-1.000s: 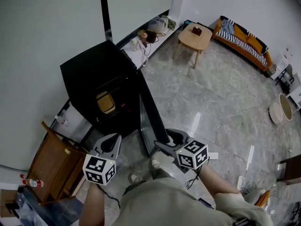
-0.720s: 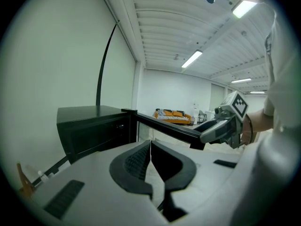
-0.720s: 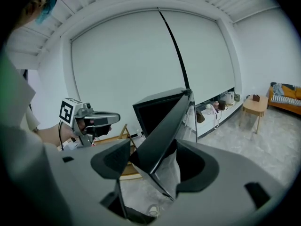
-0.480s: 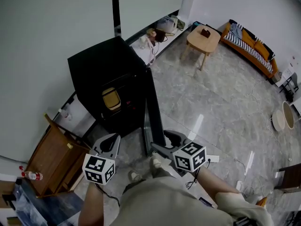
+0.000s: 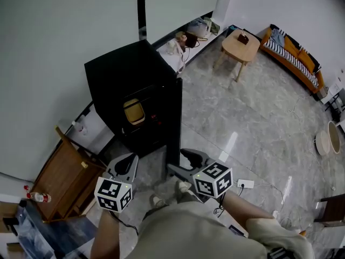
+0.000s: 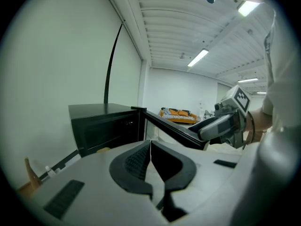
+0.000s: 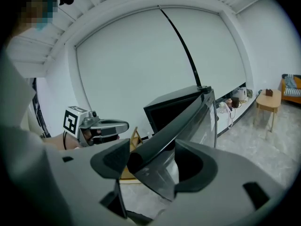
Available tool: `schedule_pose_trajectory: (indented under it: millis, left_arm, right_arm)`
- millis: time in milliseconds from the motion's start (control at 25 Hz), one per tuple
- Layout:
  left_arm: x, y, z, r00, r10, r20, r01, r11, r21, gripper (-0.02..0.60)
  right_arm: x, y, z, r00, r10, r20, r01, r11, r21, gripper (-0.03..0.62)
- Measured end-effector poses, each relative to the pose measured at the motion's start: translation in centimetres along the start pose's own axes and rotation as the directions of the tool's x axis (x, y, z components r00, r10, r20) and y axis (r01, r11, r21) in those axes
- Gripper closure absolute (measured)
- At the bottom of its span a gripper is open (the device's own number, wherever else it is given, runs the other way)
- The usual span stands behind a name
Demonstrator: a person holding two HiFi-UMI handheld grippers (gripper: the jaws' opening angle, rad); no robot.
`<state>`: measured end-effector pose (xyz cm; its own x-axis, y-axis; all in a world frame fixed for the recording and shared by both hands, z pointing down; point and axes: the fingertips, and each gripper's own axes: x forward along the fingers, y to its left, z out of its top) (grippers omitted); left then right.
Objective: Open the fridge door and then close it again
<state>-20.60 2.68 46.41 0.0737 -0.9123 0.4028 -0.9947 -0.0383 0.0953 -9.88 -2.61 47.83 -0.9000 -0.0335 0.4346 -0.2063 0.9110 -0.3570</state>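
Black fridge (image 5: 124, 74) is standing against the white wall (image 5: 54, 63), its door (image 5: 173, 117) hanging open into the room. Right gripper (image 5: 178, 161) is straddling the door's outer edge, jaws wide, having just been opening. Left gripper (image 5: 125, 163) is hovering beside it, jaws pressed together, empty.

Head view: high over person (image 5: 183, 228), faces steeply down, fridge (image 5: 116, 72) at mid-distance. Left gripper view: low, faces toward fridge front. Right gripper view: low, very near fridge door (image 7: 186, 119). All three share fridge.
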Motion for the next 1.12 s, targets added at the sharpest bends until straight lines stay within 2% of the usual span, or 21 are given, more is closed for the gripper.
schedule_pose_trajectory:
  millis: [320,760,1120]
  left_arm:
    - [-1.3,2.3,-0.5,0.999,0.051,0.001,-0.051,0.998,-0.025,0.574]
    - [-4.1,6.8,-0.5,0.988,0.153,0.022,-0.151,0.987,-0.055,0.574]
    - [-5.3,9.1,-0.2,0.979,0.199,0.039,-0.196,0.978,-0.076,0.574]
  right_arm:
    - [3.7,1.8,0.9,1.000,0.021,-0.020,-0.022,0.999,-0.048,0.309]
    - [8.6,3.3,2.5,0.999,0.021,-0.026,-0.021,1.000,-0.006,0.318]
    - [12.1,3.9,4.0,1.000,0.014,0.000,-0.014,1.000,0.027,0.327]
